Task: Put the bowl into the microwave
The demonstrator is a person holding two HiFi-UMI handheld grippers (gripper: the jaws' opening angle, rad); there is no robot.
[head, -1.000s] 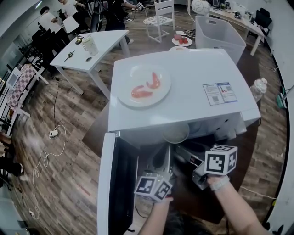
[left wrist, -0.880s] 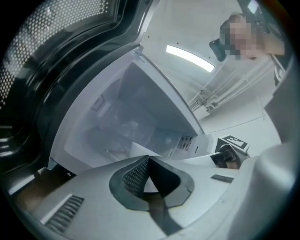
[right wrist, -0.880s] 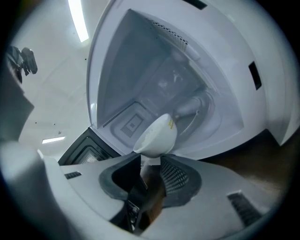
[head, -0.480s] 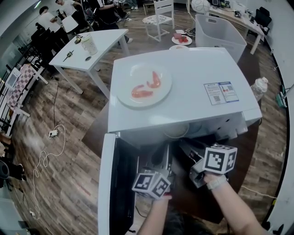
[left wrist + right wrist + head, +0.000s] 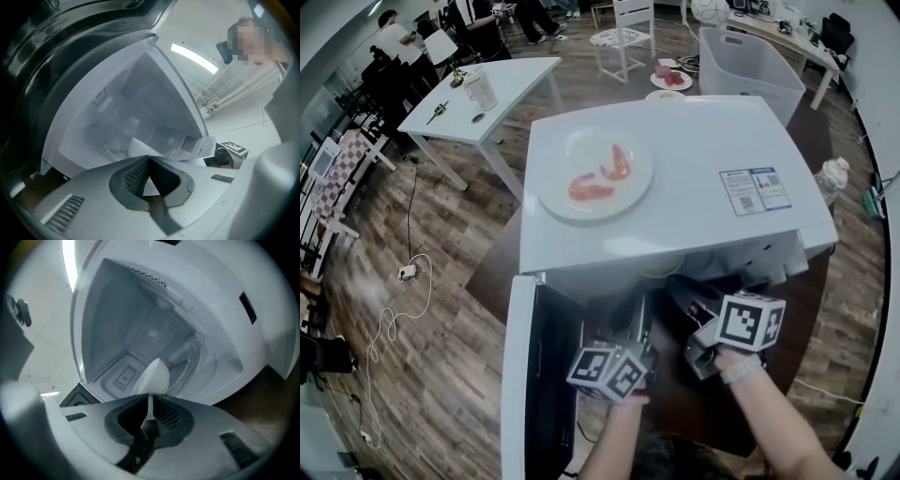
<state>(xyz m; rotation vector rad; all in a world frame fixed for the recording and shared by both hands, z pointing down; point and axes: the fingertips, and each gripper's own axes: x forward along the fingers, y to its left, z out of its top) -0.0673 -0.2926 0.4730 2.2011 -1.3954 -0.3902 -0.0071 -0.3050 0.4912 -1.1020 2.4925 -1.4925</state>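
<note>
Wood floor (image 5: 441,309) surrounds the microwave (image 5: 694,150), where left gripper (image 5: 149,158) pinches the bowl (image 5: 153,375) and right gripper (image 5: 150,398) just closed onto it.

A dark worktop (image 5: 492,267) carried the white microwave (image 5: 694,141). On the microwave's flat top, toward 9 o'clock, sat 1 white plate (image 5: 551,199) with 2 red pieces of food (image 5: 591,187) on it; a printed label (image 5: 755,190) was stuck toward 3 o'clock. At 10 o'clock from the microwave a white worktop (image 5: 516,89) held 1 pale mug (image 5: 481,91) and a few small items too small to tell. On the wooden floor (image 5: 441,394) lay a white cable (image 5: 389,328) at 8 o'clock, and a clear bin (image 5: 745,70) stood at 1 o'clock.
</note>
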